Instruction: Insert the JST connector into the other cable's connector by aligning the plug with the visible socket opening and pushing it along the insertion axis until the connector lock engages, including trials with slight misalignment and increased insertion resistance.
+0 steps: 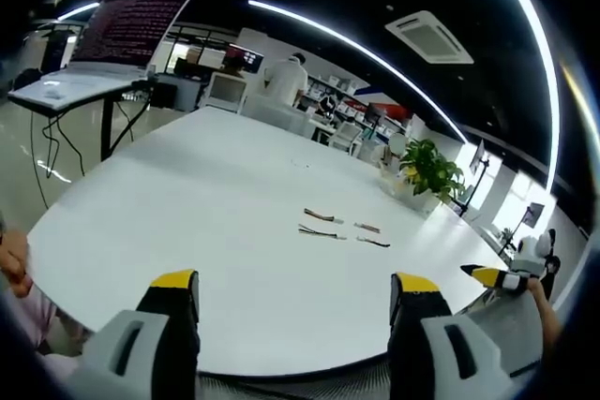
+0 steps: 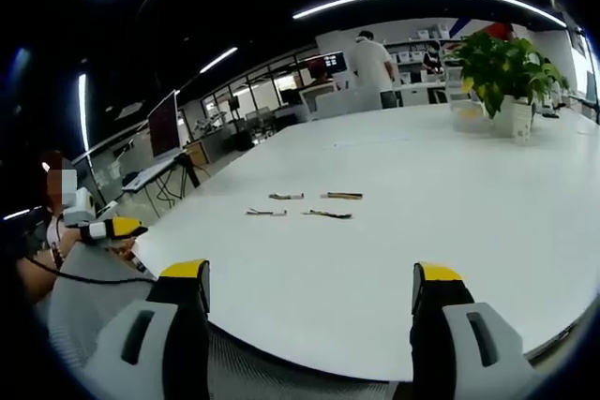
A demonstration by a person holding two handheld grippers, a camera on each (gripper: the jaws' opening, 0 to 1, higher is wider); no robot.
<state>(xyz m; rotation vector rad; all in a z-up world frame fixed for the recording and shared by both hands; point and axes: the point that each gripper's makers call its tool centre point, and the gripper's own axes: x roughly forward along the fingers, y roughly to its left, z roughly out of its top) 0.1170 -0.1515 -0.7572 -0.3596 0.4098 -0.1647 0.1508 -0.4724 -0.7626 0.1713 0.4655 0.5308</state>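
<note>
Several short cables with small JST connectors lie loose on the white table [image 1: 187, 203], near its middle: one pair [image 1: 321, 224] and a second pair [image 1: 369, 234] beside it. In the right gripper view the same cables [image 2: 305, 205] lie in a small cluster on the table [image 2: 450, 231]. My left gripper [image 1: 292, 286] hovers open over the table's near edge, well short of the cables, with nothing between its yellow-tipped jaws. My right gripper [image 2: 311, 274] is open too, just as far from them. The right gripper [image 1: 497, 276] shows at the side of the left view, and the left gripper [image 2: 112, 228] in the right view.
A potted plant [image 1: 431, 170] [image 2: 511, 67] stands at the table's far side. A laptop [image 1: 103, 44] sits on a stand beyond the table's edge. A person [image 1: 286, 77] [image 2: 373, 63] stands at desks in the background. Wide bare tabletop surrounds the cables.
</note>
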